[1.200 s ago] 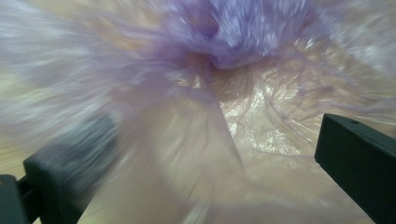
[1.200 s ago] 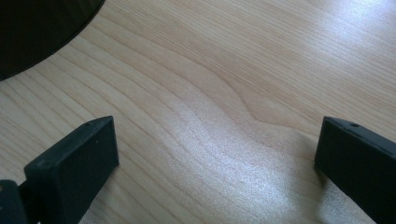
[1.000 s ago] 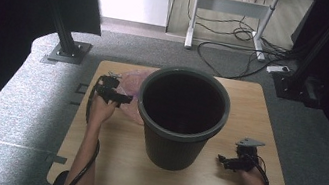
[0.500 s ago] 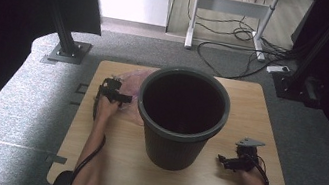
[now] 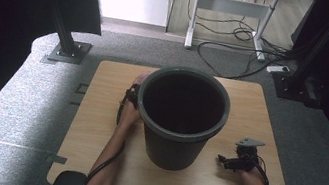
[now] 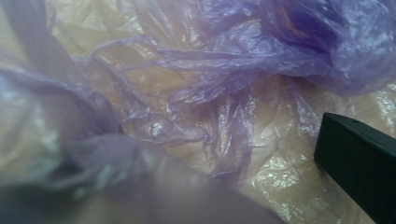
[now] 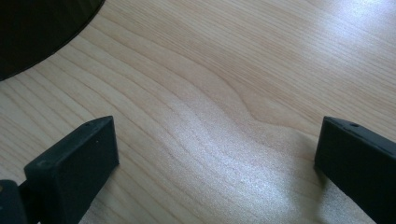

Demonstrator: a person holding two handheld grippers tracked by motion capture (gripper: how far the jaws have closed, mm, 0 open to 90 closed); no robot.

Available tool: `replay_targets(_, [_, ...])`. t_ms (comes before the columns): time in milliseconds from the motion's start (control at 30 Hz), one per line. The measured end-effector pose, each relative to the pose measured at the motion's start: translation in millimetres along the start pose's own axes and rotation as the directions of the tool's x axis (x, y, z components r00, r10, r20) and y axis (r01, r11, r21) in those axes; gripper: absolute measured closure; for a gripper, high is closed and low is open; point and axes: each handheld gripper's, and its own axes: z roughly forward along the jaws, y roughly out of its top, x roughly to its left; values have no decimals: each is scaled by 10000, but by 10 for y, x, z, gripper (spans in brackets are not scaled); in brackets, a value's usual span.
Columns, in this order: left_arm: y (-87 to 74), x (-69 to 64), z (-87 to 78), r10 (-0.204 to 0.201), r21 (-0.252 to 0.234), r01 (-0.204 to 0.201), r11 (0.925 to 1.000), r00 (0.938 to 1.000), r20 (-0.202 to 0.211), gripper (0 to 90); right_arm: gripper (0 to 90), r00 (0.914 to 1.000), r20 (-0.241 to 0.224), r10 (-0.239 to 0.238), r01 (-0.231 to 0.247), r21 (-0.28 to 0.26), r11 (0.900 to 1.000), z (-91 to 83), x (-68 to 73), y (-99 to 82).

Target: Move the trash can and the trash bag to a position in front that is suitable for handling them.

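Two grippers were at work, neither yet holding anything for certain. The left gripper (image 5: 130, 96) sat against the bin (image 5: 181, 117), its camera buried in a crumpled purple bag (image 6: 201, 93) lying just ahead of it on the table (image 5: 96, 126); one jaw showed at the right, the other was lost in blur, so its opening could not be told. The right gripper (image 7: 215, 154) rested with jaws wide apart over bare wood, the bin off to its left. Lining the bin looked barely begun: its inside appeared dark and bare, though too dim to be sure.
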Motion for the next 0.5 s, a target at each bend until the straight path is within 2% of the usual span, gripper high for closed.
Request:
replay_targets(100, [39,-70,31,100,-21,-99,9999,9997,216,0,0,10000,0,-4,4,1,10000,0,0,0])
replay_targets(200, [49,-6,-43,-409,-362,422,9985,9985,371,0,0,10000,-1,-4,4,0,10000,0,-1,0])
replay_targets(333, [99,142,-302,-696,-861,723,9937,9970,337,0,0,10000,0,-1,1,2,10000,0,-1,0])
replay_targets(500, [160,287,-749,-882,-1574,901,9834,9959,187,0,0,10000,-4,2,-2,8,10000,0,0,1])
